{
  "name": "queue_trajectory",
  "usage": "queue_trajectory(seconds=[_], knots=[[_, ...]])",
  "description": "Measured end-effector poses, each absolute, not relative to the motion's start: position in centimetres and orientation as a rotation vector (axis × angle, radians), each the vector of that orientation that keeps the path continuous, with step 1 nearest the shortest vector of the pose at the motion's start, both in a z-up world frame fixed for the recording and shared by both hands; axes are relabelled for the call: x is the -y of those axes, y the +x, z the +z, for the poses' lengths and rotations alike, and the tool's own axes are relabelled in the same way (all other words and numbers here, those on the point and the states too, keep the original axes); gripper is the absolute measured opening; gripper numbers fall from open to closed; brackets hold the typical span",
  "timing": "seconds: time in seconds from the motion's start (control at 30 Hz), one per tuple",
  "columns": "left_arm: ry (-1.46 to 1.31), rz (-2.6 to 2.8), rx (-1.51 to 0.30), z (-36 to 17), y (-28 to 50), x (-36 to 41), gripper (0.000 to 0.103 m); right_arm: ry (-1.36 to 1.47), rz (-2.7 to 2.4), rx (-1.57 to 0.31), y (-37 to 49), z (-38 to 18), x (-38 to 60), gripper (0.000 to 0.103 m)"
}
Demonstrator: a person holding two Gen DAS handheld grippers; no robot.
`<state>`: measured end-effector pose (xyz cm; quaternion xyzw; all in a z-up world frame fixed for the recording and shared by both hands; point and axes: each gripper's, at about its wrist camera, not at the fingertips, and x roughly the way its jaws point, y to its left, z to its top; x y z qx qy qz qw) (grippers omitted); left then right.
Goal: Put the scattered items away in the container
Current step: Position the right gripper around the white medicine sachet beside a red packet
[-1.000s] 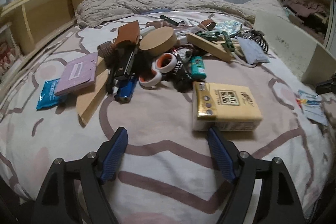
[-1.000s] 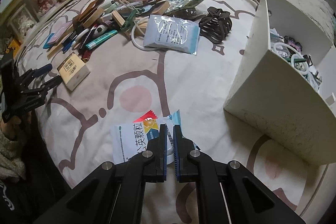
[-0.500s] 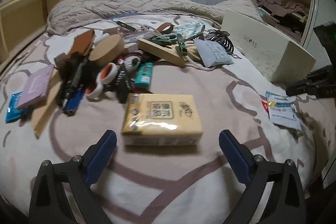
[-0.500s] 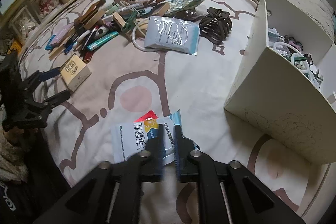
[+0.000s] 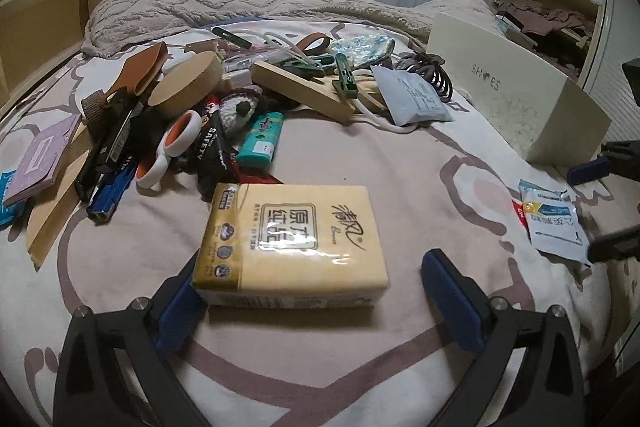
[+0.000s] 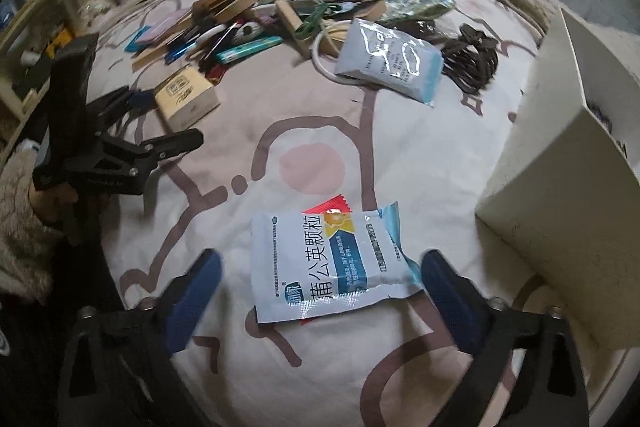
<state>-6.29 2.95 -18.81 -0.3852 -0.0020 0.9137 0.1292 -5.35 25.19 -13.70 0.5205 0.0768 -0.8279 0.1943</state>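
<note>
Jaws of both grippers are opening: our left gripper straddles the tissue pack mid-bed, our right gripper the sachet beside the container; next we must close without pinching the bedsheet.

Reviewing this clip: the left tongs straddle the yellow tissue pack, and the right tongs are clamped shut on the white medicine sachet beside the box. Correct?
Not quite. The right tongs are opening, their pads clear of the white medicine sachet, as the right wrist view shows. The left tongs do straddle the yellow tissue pack.
</note>
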Motion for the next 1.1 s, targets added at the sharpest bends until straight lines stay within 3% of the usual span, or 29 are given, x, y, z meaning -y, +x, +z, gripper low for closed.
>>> queue_trajectory(seconds=[0.33,0.8,0.97,1.1], knots=[[-1.112,2.652,0.017,-19.0,-6.3,-2.9,0.103,1.527,-2.233,-0.426,-5.5,-16.0,-23.6,0.103],[-1.095,2.635,0.05,-19.1,-6.6,-2.6,0.103,1.625,-2.269,-0.233,-7.8,-16.5,-26.1,0.103],[-1.093,2.634,0.052,-19.1,-6.6,-2.6,0.103,1.608,-2.279,-0.208,-8.0,-16.0,-26.2,0.092],[-1.093,2.633,0.053,-19.1,-6.7,-2.6,0.103,1.595,-2.307,-0.145,-8.1,-15.5,-26.7,0.077]])
